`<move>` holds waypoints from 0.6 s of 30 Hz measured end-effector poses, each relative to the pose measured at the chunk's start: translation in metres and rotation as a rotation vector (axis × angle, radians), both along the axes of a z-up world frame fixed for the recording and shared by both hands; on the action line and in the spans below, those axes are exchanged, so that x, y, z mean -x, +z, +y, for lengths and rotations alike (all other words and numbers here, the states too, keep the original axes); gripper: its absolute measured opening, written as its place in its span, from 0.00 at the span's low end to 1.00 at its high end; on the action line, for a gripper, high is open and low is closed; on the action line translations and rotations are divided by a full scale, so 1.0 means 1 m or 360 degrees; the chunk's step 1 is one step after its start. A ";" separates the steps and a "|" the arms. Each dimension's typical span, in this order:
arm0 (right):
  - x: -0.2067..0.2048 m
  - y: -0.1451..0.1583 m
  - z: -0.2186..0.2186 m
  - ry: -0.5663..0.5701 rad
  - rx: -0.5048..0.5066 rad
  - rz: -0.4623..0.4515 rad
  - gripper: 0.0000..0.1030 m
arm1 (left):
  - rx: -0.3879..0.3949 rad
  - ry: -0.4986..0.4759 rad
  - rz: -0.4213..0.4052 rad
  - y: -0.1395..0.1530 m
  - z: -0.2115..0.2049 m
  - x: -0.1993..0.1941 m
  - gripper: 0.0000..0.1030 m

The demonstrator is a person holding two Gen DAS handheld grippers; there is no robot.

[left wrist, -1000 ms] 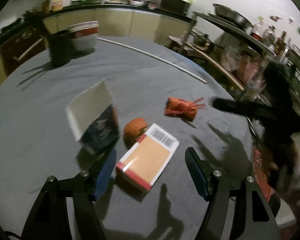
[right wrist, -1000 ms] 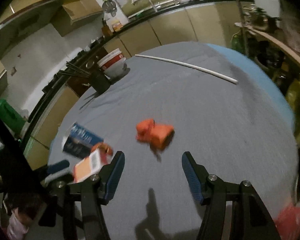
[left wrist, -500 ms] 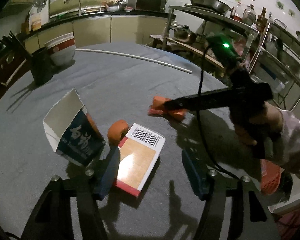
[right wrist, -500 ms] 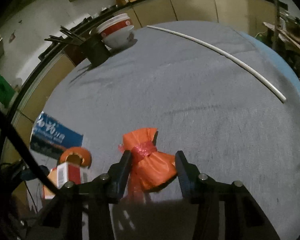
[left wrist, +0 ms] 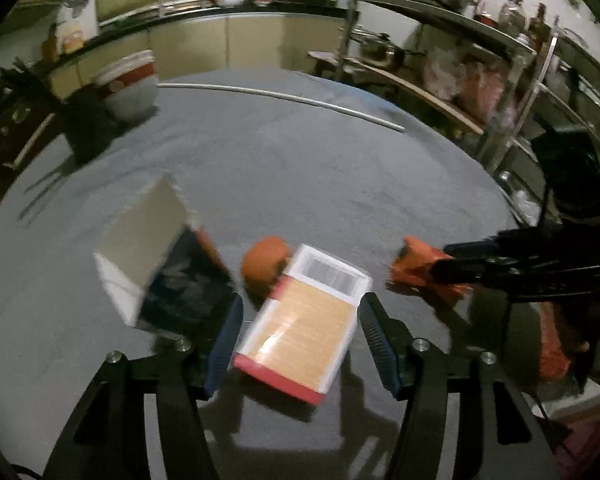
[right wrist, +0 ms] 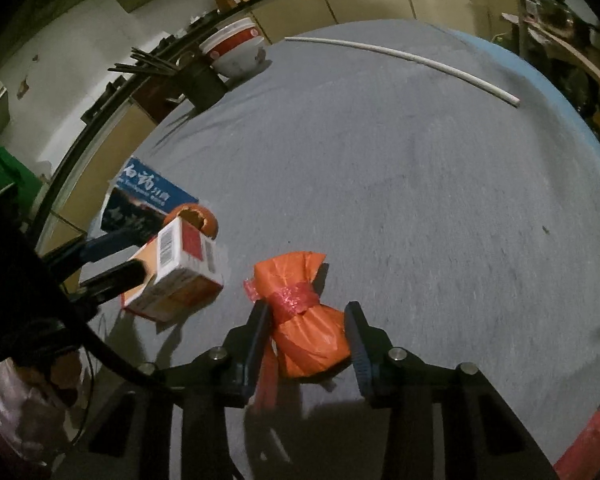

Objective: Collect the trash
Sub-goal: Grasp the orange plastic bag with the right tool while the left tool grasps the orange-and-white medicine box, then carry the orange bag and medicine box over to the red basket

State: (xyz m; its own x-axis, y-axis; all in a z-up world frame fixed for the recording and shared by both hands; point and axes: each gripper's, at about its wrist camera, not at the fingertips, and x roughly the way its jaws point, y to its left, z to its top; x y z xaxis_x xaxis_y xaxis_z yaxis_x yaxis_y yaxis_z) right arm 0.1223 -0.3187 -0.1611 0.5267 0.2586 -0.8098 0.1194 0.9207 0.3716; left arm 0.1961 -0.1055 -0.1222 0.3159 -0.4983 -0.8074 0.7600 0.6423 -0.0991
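A red, orange and white box with a barcode (left wrist: 304,320) sits between the blue pads of my left gripper (left wrist: 300,344). The gripper is shut on it and holds it tilted just above the grey table (left wrist: 300,168), with its shadow underneath. The right wrist view shows the same box (right wrist: 176,276) in that grip. A tied orange plastic bag (right wrist: 304,320) lies between the fingers of my right gripper (right wrist: 307,332). Its jaws are closing, and both pads touch the bag. A blue and white carton (left wrist: 168,264) and a round orange peel (left wrist: 266,264) lie just beyond the box.
A long white rod (right wrist: 404,56) lies across the far side of the table. At the far left stand a red and white bowl (right wrist: 236,50) and a dark holder with chopsticks (right wrist: 200,84). Metal shelves (left wrist: 500,80) crowd the right. Something red (right wrist: 592,436) sits below the table's near right edge.
My left gripper has narrowed onto the box and tipped it up off the table. My right gripper came down over the orange bag and its jaws narrowed against it.
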 end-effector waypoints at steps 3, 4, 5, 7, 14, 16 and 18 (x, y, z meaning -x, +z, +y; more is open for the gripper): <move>0.004 0.000 0.001 -0.0010 -0.0018 -0.0014 0.48 | -0.0008 -0.0037 0.0009 -0.005 -0.002 0.008 0.60; 0.000 0.001 0.002 -0.0009 -0.0029 -0.0018 0.52 | -0.0023 -0.0029 0.0017 -0.008 -0.003 0.009 0.58; 0.000 0.002 0.001 -0.0011 -0.0040 -0.0034 0.54 | -0.0034 -0.0007 0.0036 -0.012 -0.003 0.008 0.52; 0.001 0.004 -0.001 -0.0014 -0.0028 -0.0065 0.55 | -0.0006 0.0030 0.0078 -0.016 0.001 0.007 0.50; 0.001 -0.004 0.008 0.0050 0.0048 -0.0094 0.41 | 0.0012 0.0158 0.0074 -0.013 0.010 0.020 0.48; 0.005 -0.002 0.009 0.0050 0.0018 -0.0102 0.32 | 0.0032 0.0189 0.0073 -0.009 0.015 0.030 0.48; 0.011 0.001 0.011 0.0044 0.0049 -0.0109 0.28 | 0.0044 0.0214 0.0056 -0.004 0.020 0.039 0.48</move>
